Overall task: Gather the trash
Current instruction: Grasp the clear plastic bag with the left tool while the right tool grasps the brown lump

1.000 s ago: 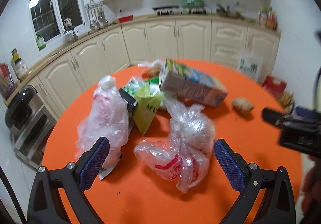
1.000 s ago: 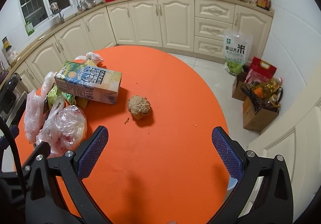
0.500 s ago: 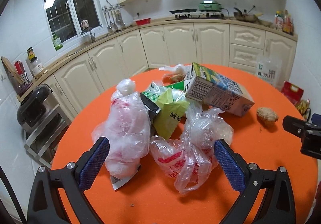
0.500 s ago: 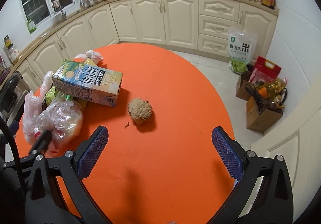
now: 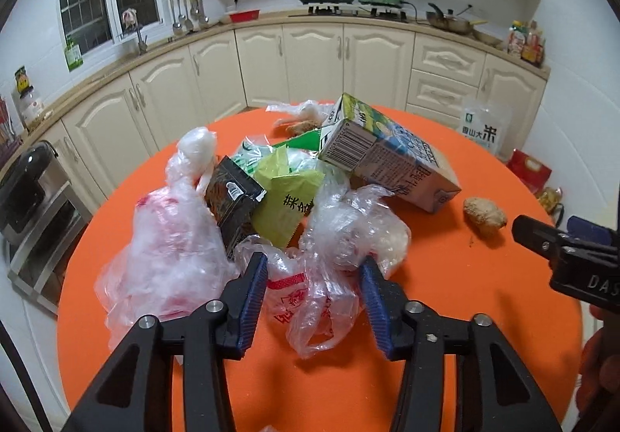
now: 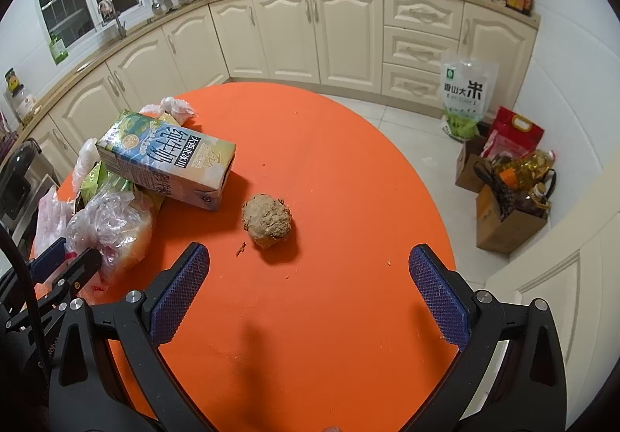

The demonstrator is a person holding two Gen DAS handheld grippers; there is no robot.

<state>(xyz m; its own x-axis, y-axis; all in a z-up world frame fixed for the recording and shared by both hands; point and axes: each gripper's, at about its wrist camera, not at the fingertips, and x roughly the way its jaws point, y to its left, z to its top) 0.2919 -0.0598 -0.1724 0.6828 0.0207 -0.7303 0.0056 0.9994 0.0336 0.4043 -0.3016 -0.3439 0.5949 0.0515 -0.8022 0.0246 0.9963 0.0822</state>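
Observation:
A heap of trash lies on the round orange table (image 5: 445, 335). At its front sits a crumpled clear plastic bag with red print (image 5: 341, 238). My left gripper (image 5: 314, 261) straddles it, jaws closing, blue pads touching the plastic on both sides. Behind the bag are a second clear bag (image 5: 170, 250), a black packet (image 5: 232, 199), a green wrapper (image 5: 286, 199) and a milk carton (image 5: 387, 157) lying on its side. A brown lump (image 6: 267, 219) sits alone on the table ahead of my right gripper (image 6: 310, 277), which hangs open over bare tabletop with nothing between its fingers.
Cream kitchen cabinets (image 6: 348, 29) curve around behind the table. A rice bag (image 6: 465, 98), a red bag and a cardboard box of bottles (image 6: 511, 199) stand on the floor at the right. A small oven (image 5: 31, 207) sits left of the table. Crumbs dot the tabletop.
The left gripper's jaws have come in from wide apart onto the clear bag, and its view has tipped up slightly. The right gripper has stayed still and open.

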